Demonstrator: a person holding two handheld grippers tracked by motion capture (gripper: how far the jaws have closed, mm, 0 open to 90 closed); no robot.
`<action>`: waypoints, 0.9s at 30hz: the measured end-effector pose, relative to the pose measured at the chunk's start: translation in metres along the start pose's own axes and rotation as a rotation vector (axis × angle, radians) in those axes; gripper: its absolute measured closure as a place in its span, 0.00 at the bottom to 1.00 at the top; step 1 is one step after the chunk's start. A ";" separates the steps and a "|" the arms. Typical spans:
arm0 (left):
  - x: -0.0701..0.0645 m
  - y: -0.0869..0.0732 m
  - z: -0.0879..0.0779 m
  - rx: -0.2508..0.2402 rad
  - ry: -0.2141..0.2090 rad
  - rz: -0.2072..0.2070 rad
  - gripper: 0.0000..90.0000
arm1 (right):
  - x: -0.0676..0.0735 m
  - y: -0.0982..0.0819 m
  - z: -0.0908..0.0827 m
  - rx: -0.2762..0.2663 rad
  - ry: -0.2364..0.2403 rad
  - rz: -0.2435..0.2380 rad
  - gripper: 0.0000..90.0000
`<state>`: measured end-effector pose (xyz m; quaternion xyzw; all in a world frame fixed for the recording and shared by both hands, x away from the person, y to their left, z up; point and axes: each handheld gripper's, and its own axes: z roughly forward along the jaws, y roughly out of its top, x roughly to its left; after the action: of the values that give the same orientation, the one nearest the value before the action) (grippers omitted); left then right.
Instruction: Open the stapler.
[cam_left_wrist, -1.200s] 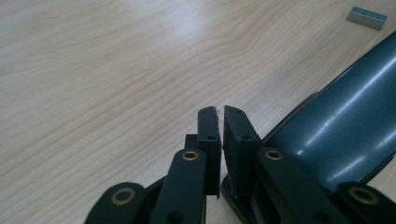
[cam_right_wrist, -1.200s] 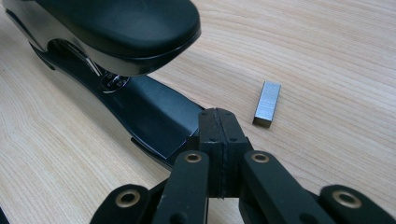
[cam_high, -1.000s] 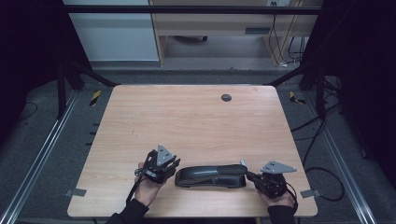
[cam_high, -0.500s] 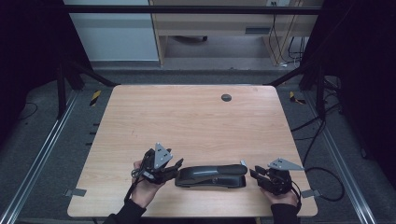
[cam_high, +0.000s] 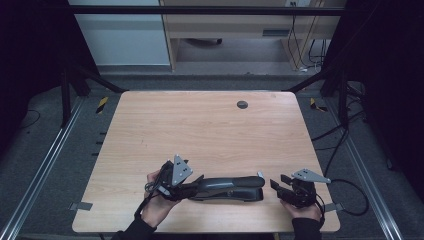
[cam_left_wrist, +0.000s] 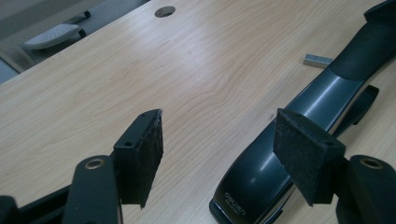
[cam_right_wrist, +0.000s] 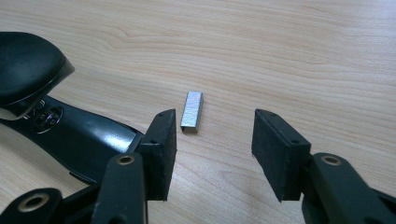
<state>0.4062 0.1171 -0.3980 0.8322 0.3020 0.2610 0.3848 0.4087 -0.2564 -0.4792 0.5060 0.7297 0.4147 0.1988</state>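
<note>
Right gripper view cuts off the glossy black stapler (cam_right_wrist: 70, 126); a ridged metal staple strip (cam_right_wrist: 192, 111) lies on the grained wooden desk (cam_right_wrist: 280, 56). Right tool (cam_right_wrist: 214, 154) and left tool (cam_left_wrist: 219, 149) have just been opening, both gaping and empty.

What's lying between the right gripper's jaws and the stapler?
Only bare wood. In the right gripper view, the staple strip lies just ahead of the open right gripper, with the stapler off to its side.

Stapler (cam_left_wrist: 289, 154) cut off at right edge in left gripper view. Staple strip (cam_high: 260, 175) too small to make out from above.
</note>
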 end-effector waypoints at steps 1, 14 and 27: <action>-0.001 0.001 0.000 0.003 0.001 0.005 0.36 | 0.000 0.000 0.000 0.000 -0.003 0.001 0.55; -0.012 0.010 -0.004 0.015 -0.028 0.055 0.34 | 0.000 0.000 -0.001 -0.009 -0.011 -0.008 0.55; -0.027 0.017 -0.007 0.018 -0.050 0.118 0.33 | 0.000 0.000 -0.002 -0.012 -0.012 -0.005 0.54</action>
<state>0.3887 0.0925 -0.3860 0.8582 0.2452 0.2598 0.3686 0.4077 -0.2571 -0.4782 0.5054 0.7272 0.4156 0.2075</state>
